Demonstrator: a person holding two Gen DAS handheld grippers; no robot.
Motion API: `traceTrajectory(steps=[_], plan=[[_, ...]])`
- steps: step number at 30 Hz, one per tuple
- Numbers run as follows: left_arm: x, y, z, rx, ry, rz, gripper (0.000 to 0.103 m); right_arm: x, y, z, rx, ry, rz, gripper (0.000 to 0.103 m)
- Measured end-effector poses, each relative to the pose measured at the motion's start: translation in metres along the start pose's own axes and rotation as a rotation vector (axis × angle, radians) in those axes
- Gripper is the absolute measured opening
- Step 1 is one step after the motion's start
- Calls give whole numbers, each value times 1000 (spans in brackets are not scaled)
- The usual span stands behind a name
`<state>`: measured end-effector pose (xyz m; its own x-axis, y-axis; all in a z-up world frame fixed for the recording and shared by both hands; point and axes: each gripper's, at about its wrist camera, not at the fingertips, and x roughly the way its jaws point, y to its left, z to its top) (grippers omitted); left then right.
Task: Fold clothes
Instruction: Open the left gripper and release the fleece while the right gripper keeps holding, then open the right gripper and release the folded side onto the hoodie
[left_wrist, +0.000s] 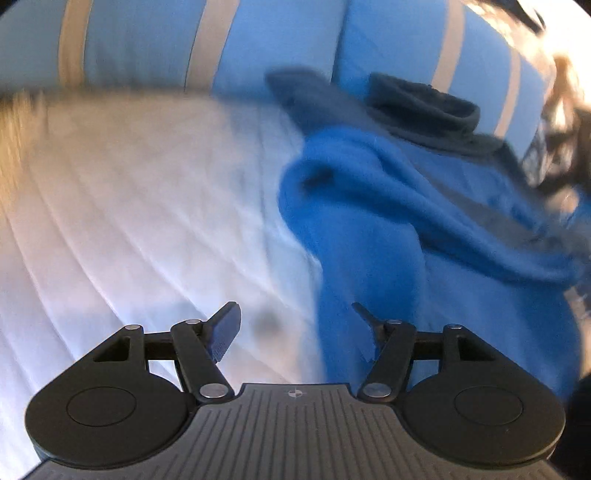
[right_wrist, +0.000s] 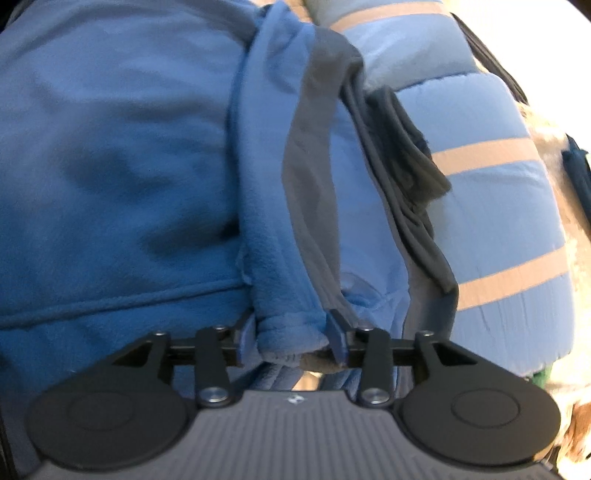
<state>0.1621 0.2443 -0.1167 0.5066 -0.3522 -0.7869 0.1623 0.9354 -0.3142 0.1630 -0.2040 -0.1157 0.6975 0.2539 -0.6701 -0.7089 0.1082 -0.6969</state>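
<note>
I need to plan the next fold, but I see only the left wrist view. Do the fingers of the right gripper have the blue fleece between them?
Observer: Yes. The right gripper has its fingers apart, and a bunched edge of the blue fleece sits between them. It looks loose, not squeezed.
Operator: What lies beside that edge?
Observer: A grey strip of the fleece runs up from the fingers.
Operator: And further right?
Observer: A dark grey garment hangs down the side of the striped pillow and ends not far from the fingers.
</note>
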Motion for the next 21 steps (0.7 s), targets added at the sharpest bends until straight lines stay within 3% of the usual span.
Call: traceTrajectory(steps=[3, 4, 5, 6, 10, 15, 19, 21], plan=[[7, 9, -16, -134, 1, -126, 57, -4, 3, -2, -10, -1, -13, 63], [8, 12, -21, -175, -3, -160, 23, -4, 4, -2, -20, -1, -17, 63], [12, 14, -24, -228, 27, -186, 0, -4, 5, -2, -30, 0, -22, 63], [14, 16, -26, -264, 47, -198, 3, -4, 6, -2, -38, 0, -26, 63], [2, 10, -27, -190, 41, -85, 2, -4, 6, -3, -38, 2, -41, 66], [-12, 18, -26, -195, 44, -76, 2, -7, 4, -8, -35, 7, -43, 66], [-6, 12, -18, -169, 92, 29, 8, -7, 1, -13, -17, 21, -31, 71], [-11, 11, -16, -154, 102, 40, 13, -9, -3, -15, 2, 25, -24, 74]])
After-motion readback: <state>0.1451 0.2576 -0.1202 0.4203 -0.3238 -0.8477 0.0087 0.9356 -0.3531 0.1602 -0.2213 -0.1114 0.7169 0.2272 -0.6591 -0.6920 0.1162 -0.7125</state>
